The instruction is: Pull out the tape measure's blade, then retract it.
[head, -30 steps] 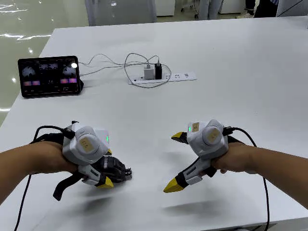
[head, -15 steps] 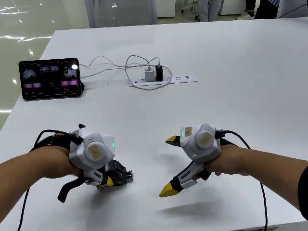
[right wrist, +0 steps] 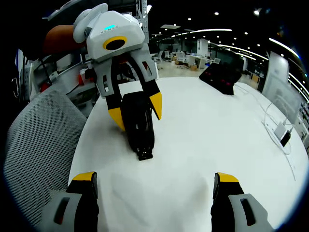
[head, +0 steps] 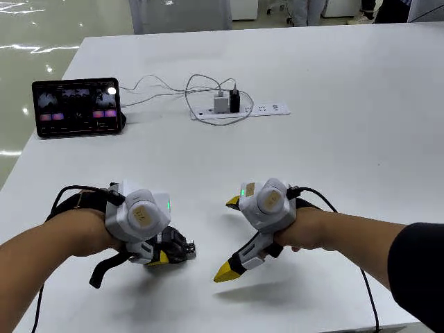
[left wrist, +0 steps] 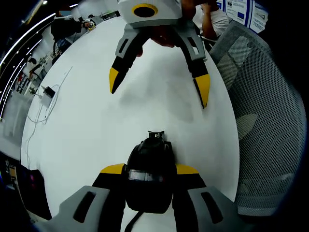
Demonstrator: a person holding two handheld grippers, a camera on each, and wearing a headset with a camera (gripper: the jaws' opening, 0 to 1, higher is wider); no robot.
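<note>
White tabletop stretches across a bright open room, with a dark-screened tablet propped near its far left edge and a white power strip with plugged-in chargers and looped cables lying to the tablet's right. On the near side, the left gripper, white-bodied with yellow-tipped jaws, is pinching a black, rounded tape measure between those jaws. In the left gripper view the case sits squarely between the two yellow tips, a small tab showing at its front end. In the right gripper view that end is angled down close to the table; whether it touches cannot be told. The right gripper hangs just beside it, facing the tape measure, its jaws spread wide with nothing between them. A grey mesh chair back stands past the table's near edge.
</note>
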